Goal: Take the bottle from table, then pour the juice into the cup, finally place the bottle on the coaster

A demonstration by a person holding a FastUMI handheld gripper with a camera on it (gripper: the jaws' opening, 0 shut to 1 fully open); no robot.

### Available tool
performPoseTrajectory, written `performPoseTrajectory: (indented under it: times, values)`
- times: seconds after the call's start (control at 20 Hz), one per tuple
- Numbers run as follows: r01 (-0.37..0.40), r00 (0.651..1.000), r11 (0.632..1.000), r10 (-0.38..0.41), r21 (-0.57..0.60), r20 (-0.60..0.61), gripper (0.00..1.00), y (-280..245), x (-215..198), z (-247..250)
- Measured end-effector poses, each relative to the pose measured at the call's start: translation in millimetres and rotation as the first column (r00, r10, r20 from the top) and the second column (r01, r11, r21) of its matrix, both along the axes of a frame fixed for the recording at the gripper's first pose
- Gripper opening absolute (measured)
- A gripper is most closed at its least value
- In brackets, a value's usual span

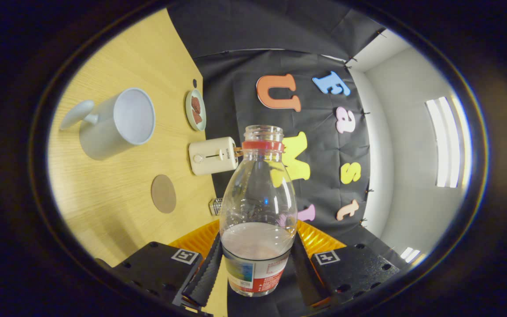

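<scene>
Both fingers [205, 275] of the gripper [255, 275] press on the lower part of the bottle [258, 211], one on each side, so the gripper is clamped on it. This bottle is clear plastic, has no cap, and carries a red ring under its open mouth and a label near its bottom; pale juice fills only its lower part. Whole view is rolled, so the wooden table [117, 193] appears beside the bottle and not under it. On the table, near the fingers, lies a round brown coaster [163, 193]. Beyond it stands a small cream appliance [213, 155] with a knob. Further away stands the white cup [115, 123] with its handle, well apart from the bottle's mouth. Beyond the appliance is a small dish [195, 110] holding some dark red pieces.
</scene>
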State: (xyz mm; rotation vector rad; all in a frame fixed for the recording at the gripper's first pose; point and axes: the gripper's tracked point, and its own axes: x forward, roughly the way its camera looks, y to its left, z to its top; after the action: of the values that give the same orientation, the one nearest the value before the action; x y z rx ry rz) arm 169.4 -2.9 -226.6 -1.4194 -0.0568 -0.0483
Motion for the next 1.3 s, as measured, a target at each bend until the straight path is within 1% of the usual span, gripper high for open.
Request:
performPoseTrajectory:
  times: [0.45,0.7,1.05,1.3]
  values:
    - [0.008,1.000,0.990,-0.006,-0.142,0.011,0.81,12.5,-1.1,-8.3]
    - [0.010,1.000,0.969,-0.004,-0.247,0.026,0.81,21.8,1.6,-13.9]
    - [0.003,0.999,0.958,0.011,-0.287,0.049,0.81,31.7,0.7,-11.0]
    - [0.010,0.999,0.956,0.004,-0.295,0.048,0.81,28.8,0.3,-12.4]
